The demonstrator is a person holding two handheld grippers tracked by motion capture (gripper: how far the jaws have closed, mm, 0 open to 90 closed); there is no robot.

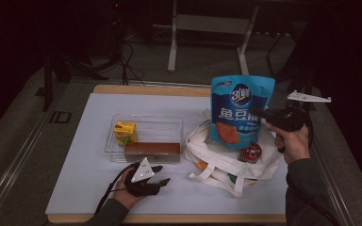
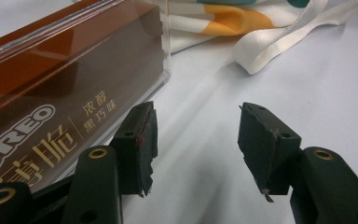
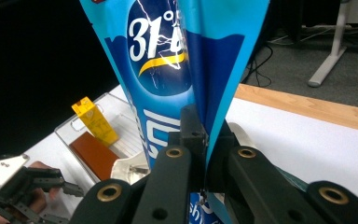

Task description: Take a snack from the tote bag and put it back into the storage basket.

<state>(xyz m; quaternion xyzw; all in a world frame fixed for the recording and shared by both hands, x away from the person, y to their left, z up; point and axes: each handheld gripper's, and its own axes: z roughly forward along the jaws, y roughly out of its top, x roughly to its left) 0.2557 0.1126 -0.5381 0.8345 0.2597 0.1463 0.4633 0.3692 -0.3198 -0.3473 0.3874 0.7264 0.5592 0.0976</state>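
Note:
My right gripper (image 1: 260, 116) is shut on the edge of a blue snack bag (image 1: 238, 110) and holds it upright in the air above a white tote bag (image 1: 226, 162). In the right gripper view the jaws (image 3: 205, 135) pinch a fold of the blue bag (image 3: 168, 60). My left gripper (image 1: 162, 175) rests low on the white table near the front edge, open, with nothing between its jaws (image 2: 196, 121). Just left of its jaws is a brown Oreo box (image 2: 65, 84) inside a clear tray (image 1: 146, 123).
The tray also holds a yellow juice box (image 1: 125, 133) beside the brown box (image 1: 152, 151). A round red item (image 1: 251, 152) sits in the tote's mouth. A tote strap (image 2: 279, 42) lies on the table ahead of the left gripper. A wooden table edge (image 1: 146, 89) runs along the back.

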